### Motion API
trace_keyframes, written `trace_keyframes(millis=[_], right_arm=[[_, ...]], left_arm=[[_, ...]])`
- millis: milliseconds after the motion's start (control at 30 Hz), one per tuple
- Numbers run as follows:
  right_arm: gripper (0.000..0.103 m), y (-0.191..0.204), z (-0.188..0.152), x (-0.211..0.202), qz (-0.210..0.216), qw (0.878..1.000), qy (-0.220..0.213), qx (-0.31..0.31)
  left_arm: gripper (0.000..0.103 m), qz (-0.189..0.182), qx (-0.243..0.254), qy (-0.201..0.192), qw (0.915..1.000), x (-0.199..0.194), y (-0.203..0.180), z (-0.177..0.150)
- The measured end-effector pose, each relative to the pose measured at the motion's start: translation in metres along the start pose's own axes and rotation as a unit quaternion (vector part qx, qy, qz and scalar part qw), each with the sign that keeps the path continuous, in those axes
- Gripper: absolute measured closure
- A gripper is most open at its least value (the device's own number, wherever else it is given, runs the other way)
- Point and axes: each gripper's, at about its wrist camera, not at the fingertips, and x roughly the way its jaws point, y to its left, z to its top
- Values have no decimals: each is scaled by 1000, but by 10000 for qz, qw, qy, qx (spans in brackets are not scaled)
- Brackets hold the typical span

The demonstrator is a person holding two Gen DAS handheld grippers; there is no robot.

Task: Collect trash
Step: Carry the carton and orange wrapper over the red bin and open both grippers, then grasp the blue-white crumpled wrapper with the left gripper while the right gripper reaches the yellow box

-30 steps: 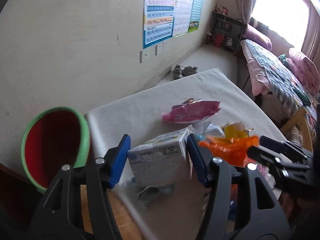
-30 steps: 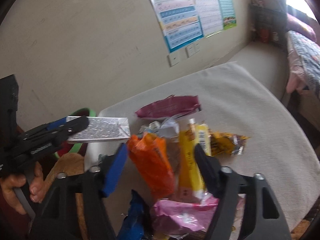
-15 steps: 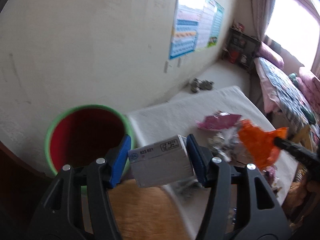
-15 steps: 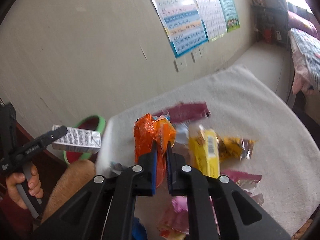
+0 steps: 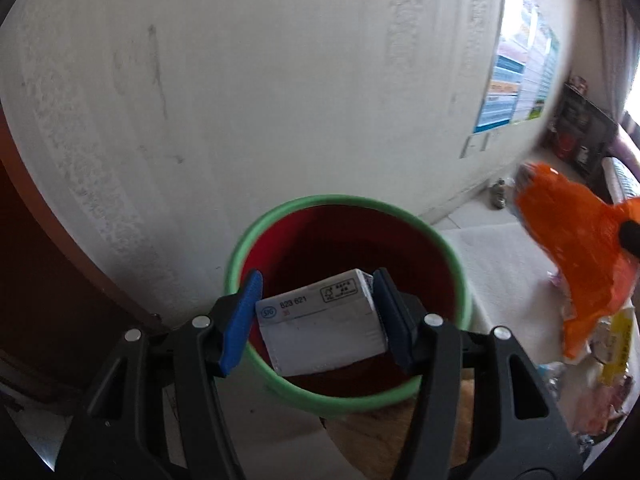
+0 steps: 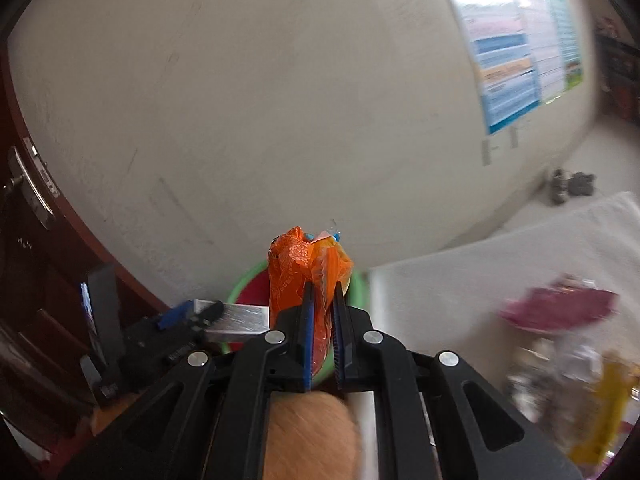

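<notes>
Trash, item one: white carton (image 5: 320,322), printed end face toward the left wrist camera, long axis running away from the lens and tipped down toward the mouth of the bin (image 5: 344,200). It is clamped across its width between the blue pads of the left gripper (image 5: 318,316), directly above the bin's red interior. In the right wrist view the same carton (image 6: 236,318) shows side-on as a pale bar lying roughly level, its right end hidden behind the orange wrapper.

Trash, item two: orange wrapper (image 6: 304,264), crumpled, long axis upright, its bunched top rising above the fingertips. The right gripper (image 6: 322,292) has its jaws nearly together, pinching the wrapper's lower part. From the left wrist view the wrapper (image 5: 576,248) hangs to the right of the bin, blurred, wide end up, narrowing downward; only a black tip of the right gripper shows at the frame edge.

Bin: green rim, red inside, standing by the pale wall (image 5: 280,80). In the right wrist view it is mostly hidden behind the wrapper and jaws.

Remaining trash on the white cloth-covered surface (image 6: 520,252): a magenta packet (image 6: 560,310) and a yellow packet (image 6: 608,408), both blurred, labels unreadable.

Other: dark door with a metal handle (image 6: 30,188), cut off at the left; wall posters (image 6: 520,56), text illegible.
</notes>
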Motion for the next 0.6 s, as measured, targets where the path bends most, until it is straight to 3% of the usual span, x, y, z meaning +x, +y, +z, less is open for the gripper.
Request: trace_keyframes(millis=[100, 133, 167, 200, 400, 600], right_arm=[[91, 13, 12, 25, -62, 9999, 41, -92], [83, 15, 13, 25, -81, 9999, 47, -91], [62, 15, 14, 28, -68, 9999, 63, -68], [56, 15, 17, 27, -54, 10000, -13, -26], [56, 2, -4, -18, -266, 9995, -191, -12], [56, -49, -35, -93, -1117, 9931, -343, 131]], left_arm=[[47, 72, -33, 9, 10000, 6, 7, 4], [45, 109, -36, 13, 9999, 7, 7, 5], [34, 172, -52, 19, 9998, 8, 7, 6], [30, 172, -94, -13, 9998, 7, 8, 6], [28, 44, -111, 22, 9999, 0, -2, -3], [28, -446, 101, 43, 9989, -17, -44, -12]])
